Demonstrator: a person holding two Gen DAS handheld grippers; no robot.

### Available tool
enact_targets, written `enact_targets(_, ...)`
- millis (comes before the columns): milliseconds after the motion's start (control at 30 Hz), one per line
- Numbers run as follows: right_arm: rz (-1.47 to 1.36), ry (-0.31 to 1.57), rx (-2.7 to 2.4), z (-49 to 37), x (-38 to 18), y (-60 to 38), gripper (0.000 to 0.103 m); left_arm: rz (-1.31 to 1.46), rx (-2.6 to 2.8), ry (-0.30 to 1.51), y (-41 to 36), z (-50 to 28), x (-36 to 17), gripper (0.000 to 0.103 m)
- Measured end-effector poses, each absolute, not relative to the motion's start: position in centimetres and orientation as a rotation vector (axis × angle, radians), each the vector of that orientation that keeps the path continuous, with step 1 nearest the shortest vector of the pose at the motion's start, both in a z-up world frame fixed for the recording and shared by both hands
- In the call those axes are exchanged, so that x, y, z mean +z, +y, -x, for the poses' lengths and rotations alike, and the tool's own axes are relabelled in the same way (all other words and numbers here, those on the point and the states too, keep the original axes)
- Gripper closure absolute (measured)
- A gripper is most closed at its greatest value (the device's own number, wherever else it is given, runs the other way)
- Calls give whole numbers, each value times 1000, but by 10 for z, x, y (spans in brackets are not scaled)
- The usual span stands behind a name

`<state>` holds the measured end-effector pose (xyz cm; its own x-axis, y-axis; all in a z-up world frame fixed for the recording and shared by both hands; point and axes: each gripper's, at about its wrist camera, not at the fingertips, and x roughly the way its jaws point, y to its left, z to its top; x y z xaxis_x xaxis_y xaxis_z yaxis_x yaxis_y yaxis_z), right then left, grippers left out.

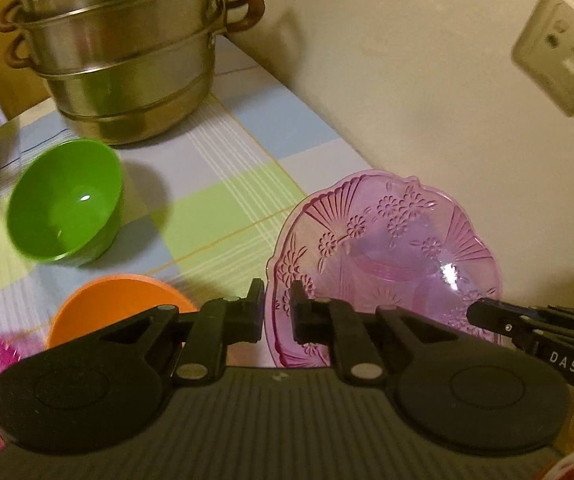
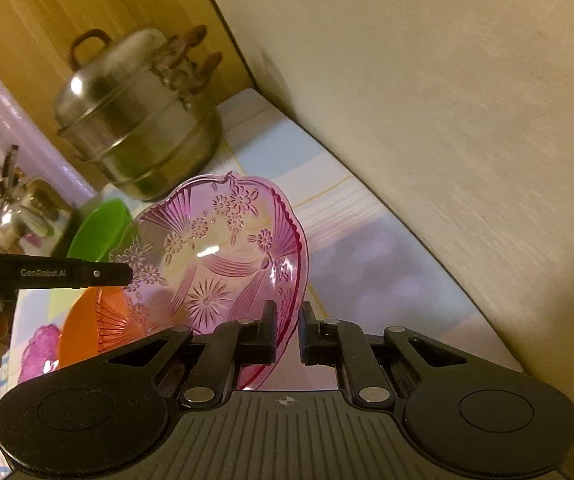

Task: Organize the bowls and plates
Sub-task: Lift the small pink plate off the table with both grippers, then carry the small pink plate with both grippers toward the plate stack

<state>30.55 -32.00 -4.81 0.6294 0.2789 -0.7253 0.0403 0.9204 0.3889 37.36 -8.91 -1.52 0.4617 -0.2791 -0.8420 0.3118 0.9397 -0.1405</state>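
Left wrist view, table (image 1: 223,168): checked cloth in blue, green and white.
Steamer pot (image 1: 127,60): stacked metal tiers, brown handles, far corner by the wall.
Pink glass plate (image 1: 387,256): embossed flowers and fans, lifted off the table, tilted.
Green bowl (image 1: 67,204): upright, near the pot.
Orange bowl (image 1: 123,304): beside the green one.
Left gripper (image 1: 277,312): pinched on the plate's left rim; side reads "GenRobot.AI".
Right gripper (image 2: 289,334): clamped on the opposite rim; side reads "DAS".
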Motion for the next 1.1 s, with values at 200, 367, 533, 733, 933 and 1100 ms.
enact_targets(200, -373, 857, 175, -272, -23, -311, 93, 26, -332, 990, -67, -330, 6, 92)
enact_targets(367, -345, 840, 217, -248, -9, -294, 93, 74, -295, 966, -42, -297, 16, 92)
enact_targets(533, -323, 829, 266, -228, 1, -274, 93, 99, -249, 943, -16, -263, 24, 92)
enact_targets(733, -297, 823, 328, -210, 8, -245, 93, 155, -190, 921, 21, -222, 22, 92)
enact_targets(933, -244, 820, 384, -190, 10, -210, 93, 204, -130, 901, 56, -183, 15, 92)
enact_targets(1100, -206, 839, 436, -175, 3, -182, 93, 249, -82, 885, 88, -151, 10, 92)
